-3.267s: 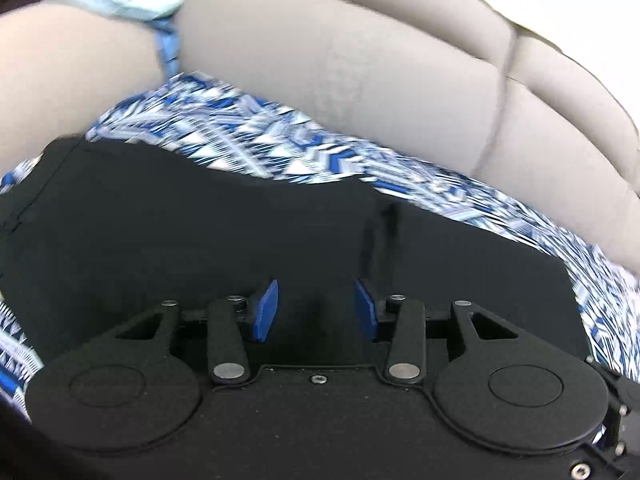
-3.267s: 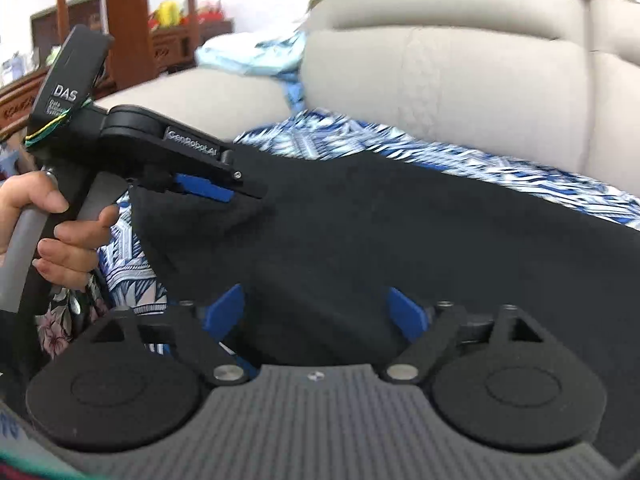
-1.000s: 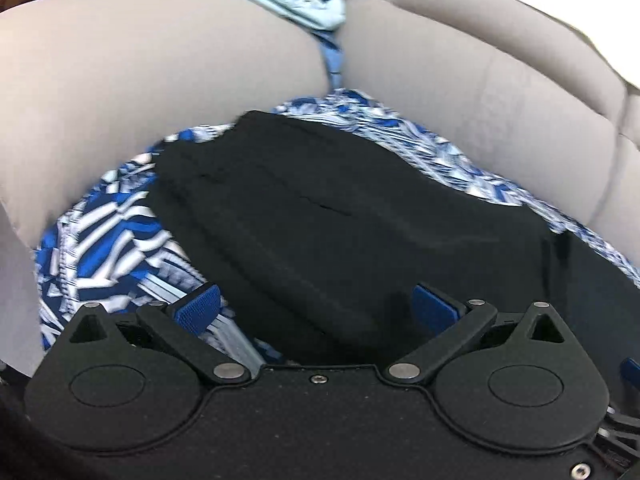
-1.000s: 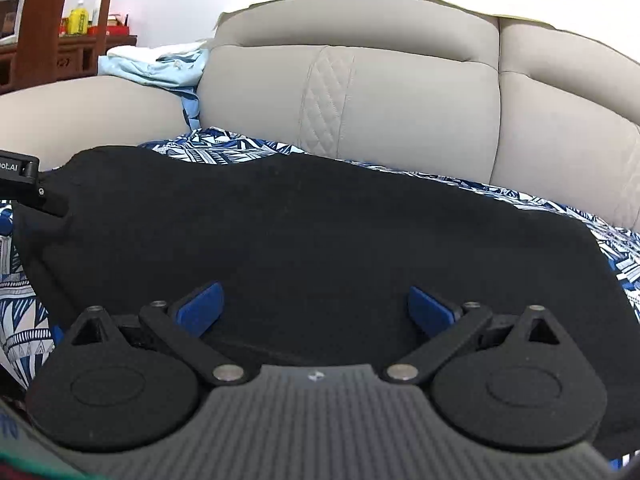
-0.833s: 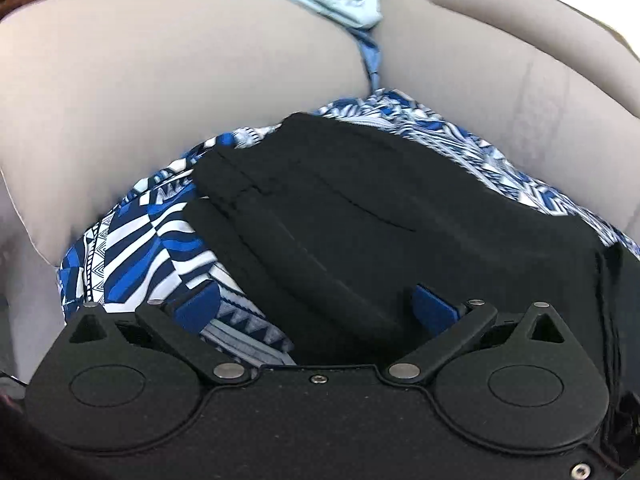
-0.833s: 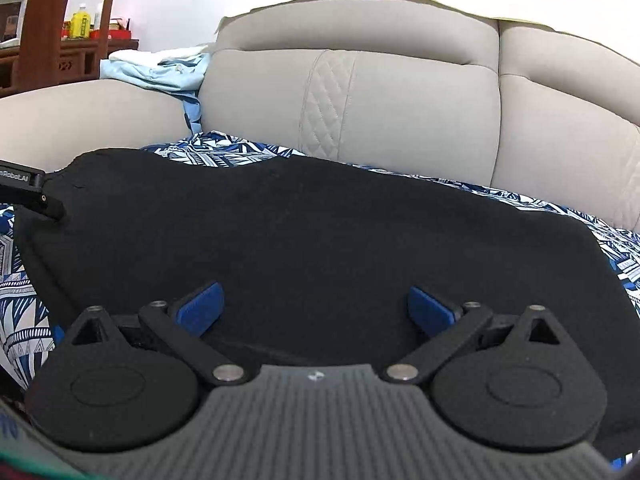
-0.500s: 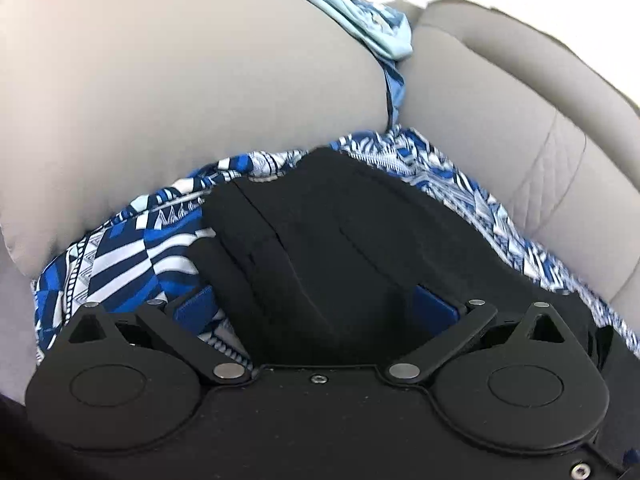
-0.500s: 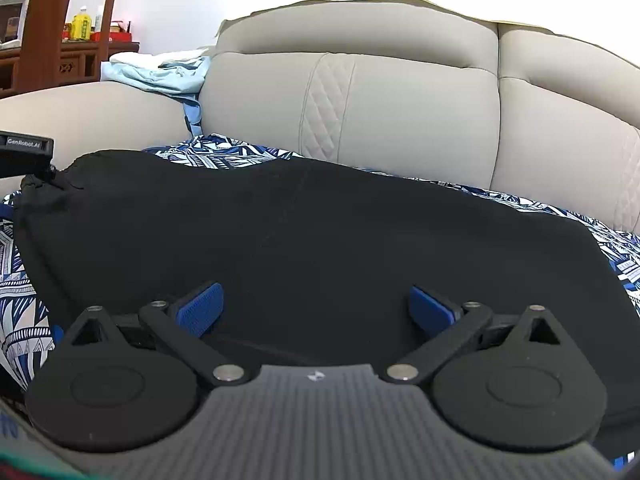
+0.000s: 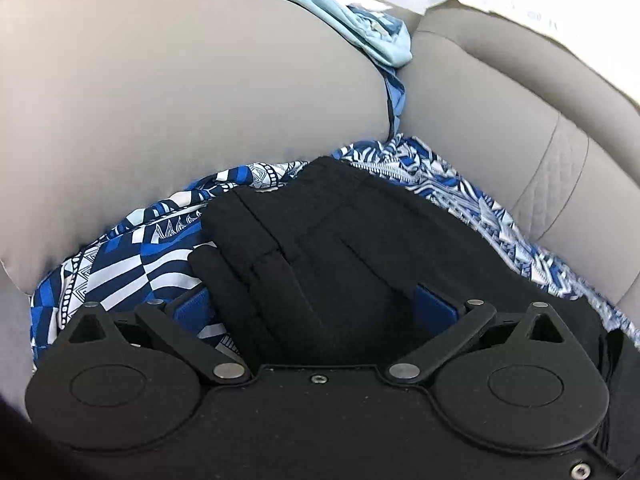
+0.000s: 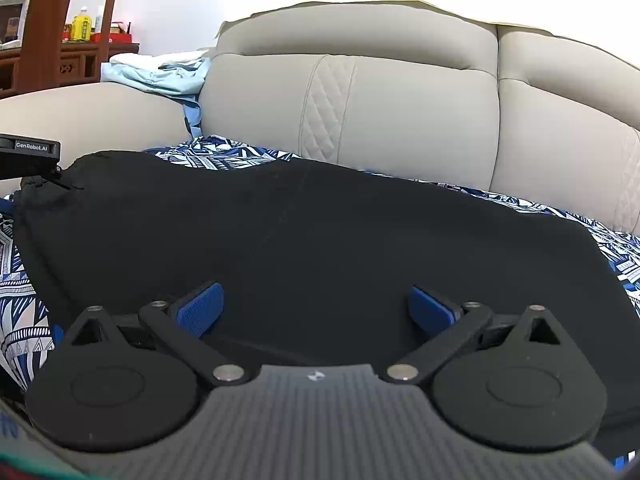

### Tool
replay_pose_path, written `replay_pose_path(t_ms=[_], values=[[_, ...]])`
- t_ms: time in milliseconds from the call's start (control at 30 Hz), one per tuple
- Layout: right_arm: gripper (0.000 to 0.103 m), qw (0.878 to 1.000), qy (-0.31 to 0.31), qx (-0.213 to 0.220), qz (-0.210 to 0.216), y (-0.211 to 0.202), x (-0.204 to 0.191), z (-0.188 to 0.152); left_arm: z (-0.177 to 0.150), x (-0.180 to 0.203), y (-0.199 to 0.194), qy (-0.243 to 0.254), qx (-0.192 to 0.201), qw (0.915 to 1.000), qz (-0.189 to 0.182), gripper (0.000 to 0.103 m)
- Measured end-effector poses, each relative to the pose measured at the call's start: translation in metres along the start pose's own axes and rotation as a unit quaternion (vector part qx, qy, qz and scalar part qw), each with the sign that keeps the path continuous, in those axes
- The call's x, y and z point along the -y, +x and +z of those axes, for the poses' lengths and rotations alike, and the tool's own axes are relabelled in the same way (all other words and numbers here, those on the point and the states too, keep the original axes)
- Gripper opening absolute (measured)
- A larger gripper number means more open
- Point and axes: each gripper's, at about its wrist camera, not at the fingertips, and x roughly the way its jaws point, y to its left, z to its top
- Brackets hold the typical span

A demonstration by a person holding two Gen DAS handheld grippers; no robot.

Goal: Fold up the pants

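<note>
Black pants (image 10: 320,232) lie spread lengthwise on a blue-and-white patterned cloth (image 10: 24,280) on the sofa seat. In the left wrist view their bunched end (image 9: 320,240) shows thick folds and a seam. My left gripper (image 9: 314,308) is open, and those folds lie between its blue pads (image 9: 192,312). Its black tip (image 10: 30,152) shows at the far left of the right wrist view, at the pants' left end. My right gripper (image 10: 316,308) is open wide over the near edge of the pants, holding nothing.
The beige sofa backrest (image 10: 400,112) rises behind the pants and a padded armrest (image 9: 180,80) bounds the left end. A light blue garment (image 10: 160,72) lies crumpled on the armrest. Dark wooden furniture (image 10: 52,40) with bottles stands at the far left.
The left gripper, narrower 3.3 s ago, is now wide open. Over the last second it has swung and closed in on the pants' bunched end. The right gripper has barely moved.
</note>
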Motion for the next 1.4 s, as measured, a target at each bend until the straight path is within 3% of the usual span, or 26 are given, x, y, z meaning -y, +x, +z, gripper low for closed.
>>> replay_pose_path(t_ms=[133,267,400,433,467,500,567,600,633,700,733,767,800,867,900,967,1067,1233,1400], values=[[0.103,1.0,0.001,0.001,-0.001,0.0,0.0,0.0,0.001,-0.009,0.005,-0.018,0.023,0.9995,-0.014,0.102],[0.103,1.0,0.001,0.001,-0.002,0.0,-0.001,0.0,0.001,-0.013,0.014,-0.016,0.05,0.9986,-0.004,0.102],[0.103,1.0,0.001,0.001,0.0,0.0,-0.001,0.001,0.004,-0.007,0.019,0.002,0.04,0.9991,0.01,0.101],[0.103,1.0,0.001,0.0,0.0,0.001,-0.001,0.001,0.005,-0.005,0.019,0.008,0.039,0.9991,0.017,0.091],[0.103,1.0,0.001,0.0,0.0,0.001,-0.001,0.001,0.004,-0.004,0.016,0.01,0.042,0.9986,0.03,0.072],[0.103,1.0,0.001,-0.001,-0.001,0.001,-0.002,0.002,0.004,-0.004,0.013,0.008,0.043,0.9983,0.038,0.068],[0.103,1.0,0.0,-0.001,0.0,0.002,-0.002,0.002,0.002,-0.011,0.005,-0.017,0.049,0.9983,0.027,0.051],[0.103,1.0,0.0,-0.002,-0.001,0.002,-0.003,0.002,0.002,-0.016,0.002,-0.035,0.049,0.9979,0.022,0.05],[0.103,1.0,-0.001,-0.002,-0.001,0.002,-0.003,0.003,0.002,-0.022,0.003,-0.054,0.049,0.9972,0.012,0.051],[0.103,1.0,-0.001,-0.003,-0.002,0.002,-0.003,0.003,0.0,-0.032,0.008,-0.086,0.065,0.9941,-0.017,0.068],[0.103,1.0,-0.003,-0.003,-0.003,0.002,-0.004,0.003,-0.001,-0.034,0.011,-0.096,0.071,0.992,-0.041,0.09],[0.103,1.0,-0.003,-0.003,-0.004,0.003,-0.005,0.003,0.0,-0.034,0.014,-0.1,0.075,0.9906,-0.055,0.094],[0.103,1.0,-0.004,-0.003,-0.005,0.003,-0.005,0.004,0.001,-0.03,0.016,-0.099,0.072,0.9915,-0.042,0.09],[0.103,1.0,-0.005,-0.006,-0.004,0.003,-0.005,0.005,0.006,-0.016,0.018,-0.073,0.061,0.9951,0.026,0.04],[0.103,1.0,-0.006,-0.01,-0.003,0.004,-0.005,0.006,0.007,-0.014,0.018,-0.071,0.061,0.9949,0.036,0.039],[0.103,1.0,-0.009,-0.02,0.006,0.005,-0.002,0.01,0.011,-0.018,0.013,-0.102,0.06,0.9927,0.022,0.021],[0.103,0.999,-0.001,-0.041,0.028,0.007,0.009,0.02,0.024,-0.004,-0.002,-0.081,0.077,0.9935,0.019,0.017],[0.103,0.996,0.041,-0.072,0.038,0.006,0.044,0.036,0.044,0.061,-0.037,-0.011,0.123,0.9906,-0.059,0.017],[0.103,0.996,0.052,-0.07,-0.033,-0.006,0.092,0.048,0.032,0.159,-0.07,0.071,0.147,0.9725,-0.166,0.016]])
